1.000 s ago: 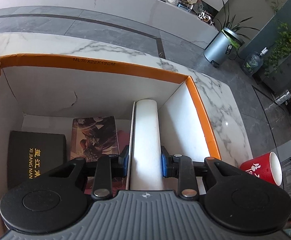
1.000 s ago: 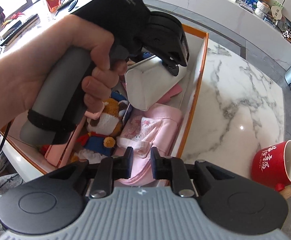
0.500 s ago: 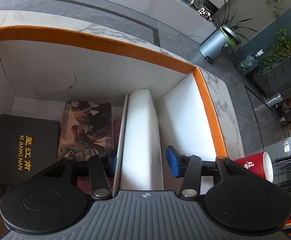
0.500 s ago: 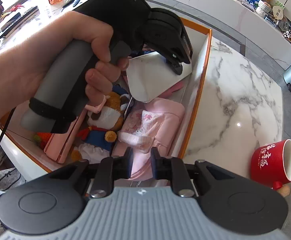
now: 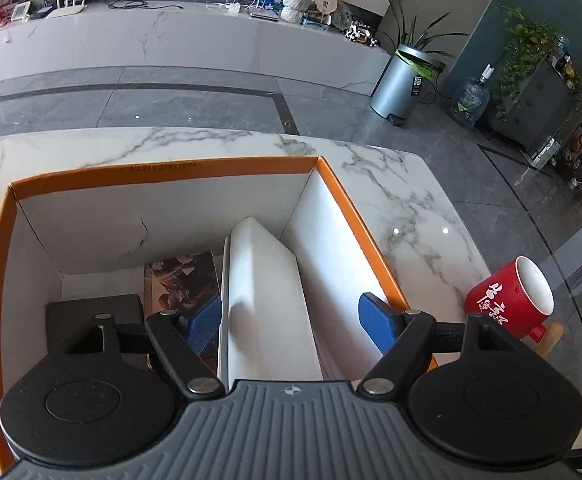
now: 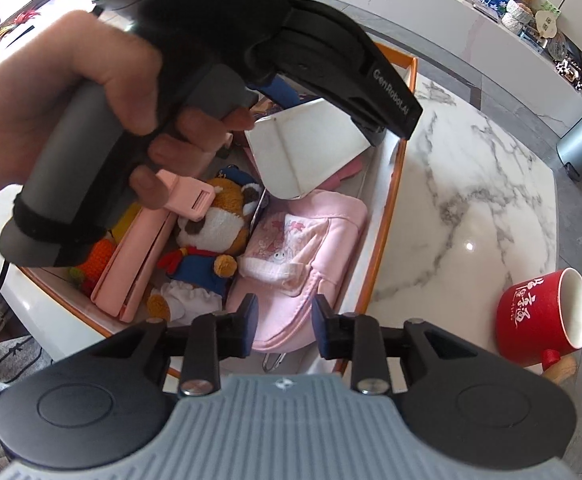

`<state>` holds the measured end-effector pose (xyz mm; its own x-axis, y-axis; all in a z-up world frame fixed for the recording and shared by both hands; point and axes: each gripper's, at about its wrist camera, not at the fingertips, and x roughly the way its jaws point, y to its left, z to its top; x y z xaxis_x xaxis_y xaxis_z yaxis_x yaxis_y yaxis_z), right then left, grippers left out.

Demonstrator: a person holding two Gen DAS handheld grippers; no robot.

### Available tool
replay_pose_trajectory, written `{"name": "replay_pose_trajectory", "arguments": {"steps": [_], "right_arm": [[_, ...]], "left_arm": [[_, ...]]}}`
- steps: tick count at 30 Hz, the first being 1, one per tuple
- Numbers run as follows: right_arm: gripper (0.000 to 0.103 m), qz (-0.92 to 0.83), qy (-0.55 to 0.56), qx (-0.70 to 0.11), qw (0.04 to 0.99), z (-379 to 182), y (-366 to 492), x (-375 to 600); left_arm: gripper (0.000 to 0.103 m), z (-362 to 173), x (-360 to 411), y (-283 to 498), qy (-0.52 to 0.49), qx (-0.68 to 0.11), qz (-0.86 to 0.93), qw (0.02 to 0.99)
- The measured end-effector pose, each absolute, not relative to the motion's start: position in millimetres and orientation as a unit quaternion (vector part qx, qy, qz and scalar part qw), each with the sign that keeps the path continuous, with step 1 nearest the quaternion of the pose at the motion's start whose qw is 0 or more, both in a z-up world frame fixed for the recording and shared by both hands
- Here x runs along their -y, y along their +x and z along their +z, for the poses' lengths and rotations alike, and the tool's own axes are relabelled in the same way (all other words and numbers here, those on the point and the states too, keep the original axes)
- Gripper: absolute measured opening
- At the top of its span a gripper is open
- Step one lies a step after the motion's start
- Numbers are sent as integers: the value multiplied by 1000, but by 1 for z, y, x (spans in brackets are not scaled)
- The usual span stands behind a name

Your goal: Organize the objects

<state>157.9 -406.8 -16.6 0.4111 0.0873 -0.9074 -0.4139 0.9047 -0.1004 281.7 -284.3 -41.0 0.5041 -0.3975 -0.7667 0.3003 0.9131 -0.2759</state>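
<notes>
White divider (image 5: 265,300) stands in the orange box (image 5: 163,172); my left gripper (image 5: 291,316) fingers opening, off it. Right gripper (image 6: 283,326) opening, empty, over pink bag (image 6: 311,248). Next: grab mug (image 6: 543,312)

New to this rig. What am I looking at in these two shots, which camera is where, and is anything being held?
There is no robot: a person holds a handheld two-finger tool in each hand, with a fisheye camera on each looking along its fingers.

Left wrist view: the left tool over an orange-rimmed box on a marble table. Its jaws are opening; a white folded box stands between them, ungripped.

Right wrist view: the right tool, jaws opening and holding nothing, above a pink pouch. A plush toy and pink case lie beside the pouch in the box. The person's hand grips the left tool's handle. A red mug sits on the table outside.
</notes>
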Motion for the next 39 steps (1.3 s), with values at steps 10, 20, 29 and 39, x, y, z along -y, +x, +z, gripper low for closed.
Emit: {"name": "replay_pose_trajectory", "arguments": {"steps": [10,20,29,39], "right_arm": [[59,129,-123,-489,854,-1,151,401],[69,91,-49,-421,901,23,153,392],[77,104,-28,-294,950,53,99,341],[78,106,7,-241,965,29,43,288]], "left_arm": [[89,-4,287,254,26,-386,-204,899],[87,37,239,200,83,-325,-207,919],[88,53,149,122,47,-261,-138,954],[89,27,87,62,27,-190,-78,978]]}}
